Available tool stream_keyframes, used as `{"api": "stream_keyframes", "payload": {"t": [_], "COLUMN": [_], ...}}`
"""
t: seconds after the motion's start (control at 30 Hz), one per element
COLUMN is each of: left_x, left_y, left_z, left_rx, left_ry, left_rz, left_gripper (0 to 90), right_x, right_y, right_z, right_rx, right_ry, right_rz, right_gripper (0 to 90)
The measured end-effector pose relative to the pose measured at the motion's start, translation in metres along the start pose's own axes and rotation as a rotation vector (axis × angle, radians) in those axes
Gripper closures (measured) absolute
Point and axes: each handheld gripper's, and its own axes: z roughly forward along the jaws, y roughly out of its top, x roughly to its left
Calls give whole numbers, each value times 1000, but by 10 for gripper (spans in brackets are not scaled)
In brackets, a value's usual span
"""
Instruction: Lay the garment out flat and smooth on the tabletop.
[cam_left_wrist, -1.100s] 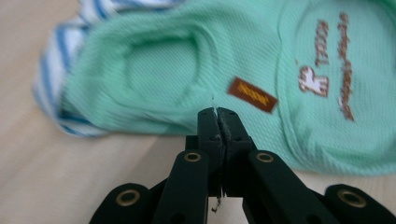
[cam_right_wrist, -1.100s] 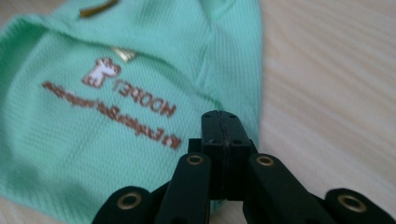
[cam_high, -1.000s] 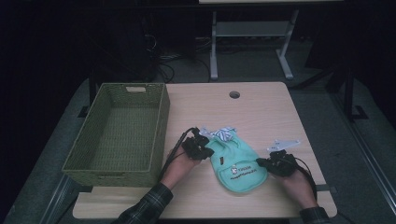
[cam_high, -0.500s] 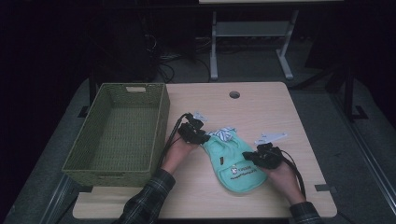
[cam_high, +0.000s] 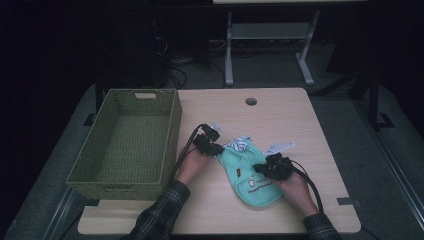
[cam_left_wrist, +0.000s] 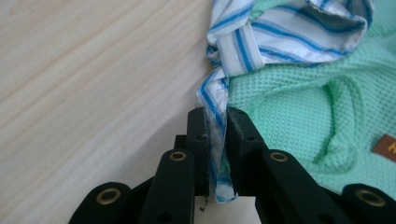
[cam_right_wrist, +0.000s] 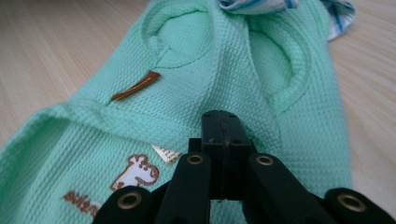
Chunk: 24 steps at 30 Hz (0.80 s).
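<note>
High view: the green wicker basket (cam_high: 125, 145) sits with nothing in it, left of both grippers. The left gripper (cam_left_wrist: 215, 122) has just been closing and pinches the blue-striped white collar (cam_left_wrist: 261, 37) of the mint knit garment (cam_right_wrist: 224, 70) between its jaws. The right gripper (cam_right_wrist: 222, 122) is pressed fully shut, jaws resting over the garment's middle.

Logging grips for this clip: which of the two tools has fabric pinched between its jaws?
The left tool: its jaws pinch the blue-striped white trim of the green garment. The right tool is shut, empty, above the knit.
</note>
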Motion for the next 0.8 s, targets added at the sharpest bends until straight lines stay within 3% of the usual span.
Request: {"api": "stream_keyframes", "payload": {"t": [0.2,0.37,0.63,0.8], "left_x": [-13,-33,-40,-41], "left_y": [-11,-27,-44,-45], "left_z": [-8,-18,-28,-21], "left_rx": [21,19,-44,-42], "left_ry": [-4,-26,-31,-21], "left_rz": [9,13,-51,-49], "left_gripper": [798,788,502,490], "right_x": [-5,-6,-6,-5], "right_y": [-2,-6,-11,-11], "right_z": [-3,-7,-10,-10], "right_rx": [0,4,3,3], "right_ry": [-15,-14,-11,-16], "right_rz": [8,9,-1,-5], "right_gripper": [897,897,897,897]}}
